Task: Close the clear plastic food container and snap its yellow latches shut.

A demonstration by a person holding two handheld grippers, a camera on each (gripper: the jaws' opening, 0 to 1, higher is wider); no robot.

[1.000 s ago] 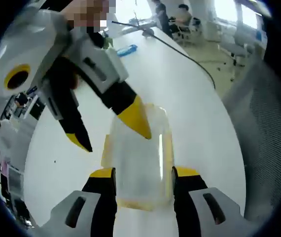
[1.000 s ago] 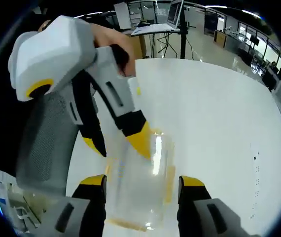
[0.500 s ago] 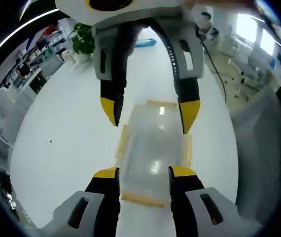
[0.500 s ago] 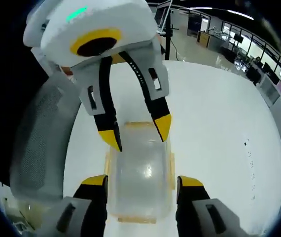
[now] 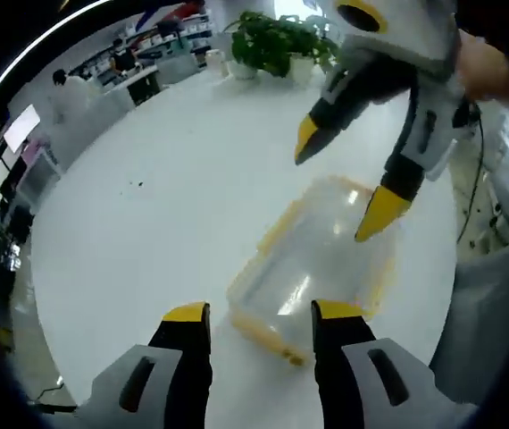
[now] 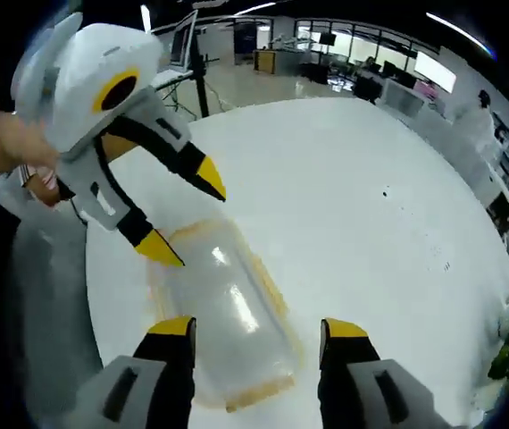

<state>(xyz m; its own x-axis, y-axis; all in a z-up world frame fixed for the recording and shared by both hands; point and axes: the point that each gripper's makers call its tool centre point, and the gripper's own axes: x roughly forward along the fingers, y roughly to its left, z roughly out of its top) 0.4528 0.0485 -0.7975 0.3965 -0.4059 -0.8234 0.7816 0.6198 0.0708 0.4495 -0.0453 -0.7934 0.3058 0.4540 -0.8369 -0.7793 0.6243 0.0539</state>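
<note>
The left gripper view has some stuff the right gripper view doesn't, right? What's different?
The left gripper view alone has green potted plants at the table's far edge. The right gripper view alone has a monitor on a stand and a tiny dark speck on the tabletop. Both show the clear container with yellow latches on the white table, and both open claws.

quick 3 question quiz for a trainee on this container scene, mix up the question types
1. True or false: the clear container sits on a white table.
2. Multiple choice: the right tongs are (a) shut on a latch, (b) open above the container, (c) lying on the table.
3. Fill in: the container's latches are coloured ____.

Key: 1 true. 2 b. 3 yellow. For reference, the left tongs are also open, held over the container's far end in the right gripper view.
</note>
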